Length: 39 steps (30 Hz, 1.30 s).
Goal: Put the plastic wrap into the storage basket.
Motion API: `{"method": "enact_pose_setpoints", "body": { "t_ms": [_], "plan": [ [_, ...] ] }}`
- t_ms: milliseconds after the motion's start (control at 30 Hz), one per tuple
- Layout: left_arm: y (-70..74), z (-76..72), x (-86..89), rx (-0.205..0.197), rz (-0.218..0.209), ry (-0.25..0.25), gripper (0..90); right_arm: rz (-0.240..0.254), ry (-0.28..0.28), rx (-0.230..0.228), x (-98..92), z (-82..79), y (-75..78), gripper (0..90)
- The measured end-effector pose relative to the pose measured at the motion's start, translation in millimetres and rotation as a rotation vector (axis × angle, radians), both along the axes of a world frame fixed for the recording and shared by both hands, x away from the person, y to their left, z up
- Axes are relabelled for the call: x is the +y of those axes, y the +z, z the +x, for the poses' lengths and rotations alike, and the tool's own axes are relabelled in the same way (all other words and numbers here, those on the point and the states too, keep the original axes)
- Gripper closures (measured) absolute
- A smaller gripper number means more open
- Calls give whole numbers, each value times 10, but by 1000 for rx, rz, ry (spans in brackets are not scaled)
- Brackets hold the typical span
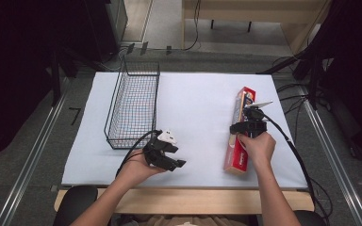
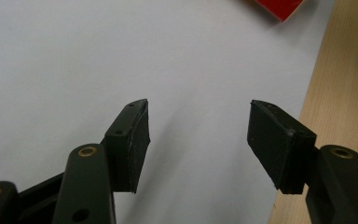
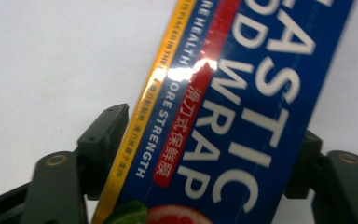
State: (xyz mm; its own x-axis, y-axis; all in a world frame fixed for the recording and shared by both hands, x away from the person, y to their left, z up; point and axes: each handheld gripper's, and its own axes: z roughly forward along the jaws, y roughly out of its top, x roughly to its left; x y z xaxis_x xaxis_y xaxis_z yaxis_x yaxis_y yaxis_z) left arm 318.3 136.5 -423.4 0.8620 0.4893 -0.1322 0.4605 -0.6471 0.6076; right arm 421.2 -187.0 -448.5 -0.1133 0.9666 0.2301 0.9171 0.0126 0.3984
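Note:
A long red, yellow and blue plastic wrap box [image 1: 234, 157] lies on the right of the white table sheet [image 1: 198, 103], its length running away from me. My right gripper [image 1: 246, 128] comes down on its middle. In the right gripper view the box [image 3: 242, 93] spans the gap between the jaws of that gripper [image 3: 209, 149], and both pads meet its long edges. My left gripper [image 1: 176, 165] hovers low near the front edge, left of centre. Its jaws [image 2: 198, 140] stand apart over bare sheet with nothing between them.
A black wire basket [image 1: 115, 108] stands at the back left of the sheet. The table's wooden front edge [image 1: 193, 197] runs below both hands and passes close beside the left gripper [image 2: 335, 93]. A red corner of the box [image 2: 279, 7] lies beyond the left jaws.

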Motion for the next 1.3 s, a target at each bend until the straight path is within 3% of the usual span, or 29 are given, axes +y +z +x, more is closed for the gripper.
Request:
{"method": "enact_pose_setpoints", "body": {
  "t_ms": [67,167,233,300,400,567,733,933,967,1067,1233,1300],
  "plan": [
    [1,0,1,1,0,0,394,-13,26,4,23,2,15,371],
    [3,5,8,0,1,0,394,-76,67,-11,55,-7,21,413],
    [2,6,9,1,1,1,394,-79,68,-12,47,-7,23,416],
    [-2,10,10,3,4,2,394,-100,105,-13,-6,10,39,422],
    [-7,14,9,4,2,2,393,-104,124,-11,-51,20,72,425],
    [-12,21,12,7,-2,10,392,-54,176,-24,-124,31,165,424],
    [-10,28,32,8,1,5,392,-121,264,-59,-118,3,284,424],
    [32,1,37,11,5,0,373,-83,346,-110,-127,-91,337,421],
    [62,-16,33,6,-2,-5,371,-71,400,-143,-116,-130,339,421],
    [73,-21,45,8,-4,-15,364,-28,430,-140,-73,-149,359,421],
    [68,-8,99,27,-15,-8,359,-42,479,-161,-21,-172,383,421],
    [68,-1,124,27,-20,-4,359,-17,500,-155,-22,-198,393,421]
  ]
}}
